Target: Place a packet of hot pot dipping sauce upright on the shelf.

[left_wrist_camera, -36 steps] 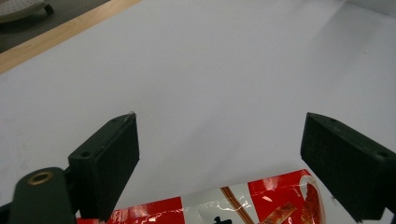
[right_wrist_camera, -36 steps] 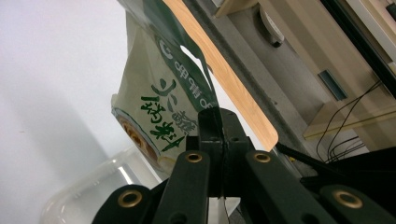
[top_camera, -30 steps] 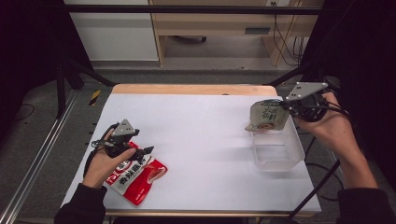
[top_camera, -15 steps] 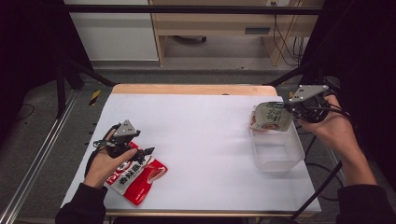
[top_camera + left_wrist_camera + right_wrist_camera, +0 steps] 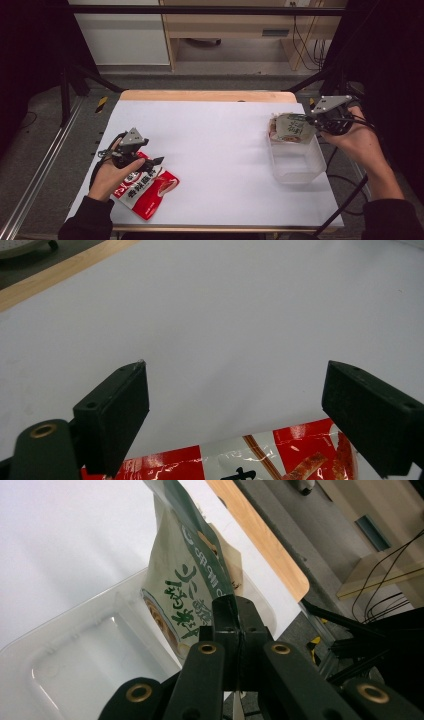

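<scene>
White table (image 5: pixel 220 145): right gripper (image 5: pixel 314 120) pinches a light, crinkly green pouch (image 5: pixel 292 128) by its edge over the far-right tub (image 5: pixel 295 167); left gripper (image 5: pixel 235 415) gapes empty above the slippery red pouch (image 5: pixel 147 187).

The left hand-held gripper (image 5: pixel 235 405) has its two black jaws spread wide above the white worktop (image 5: pixel 225 315). Between them, low down, lies the top edge of a red and white snack packet (image 5: pixel 250 460), untouched by either jaw. The worktop's wooden edge runs at upper left.
</scene>
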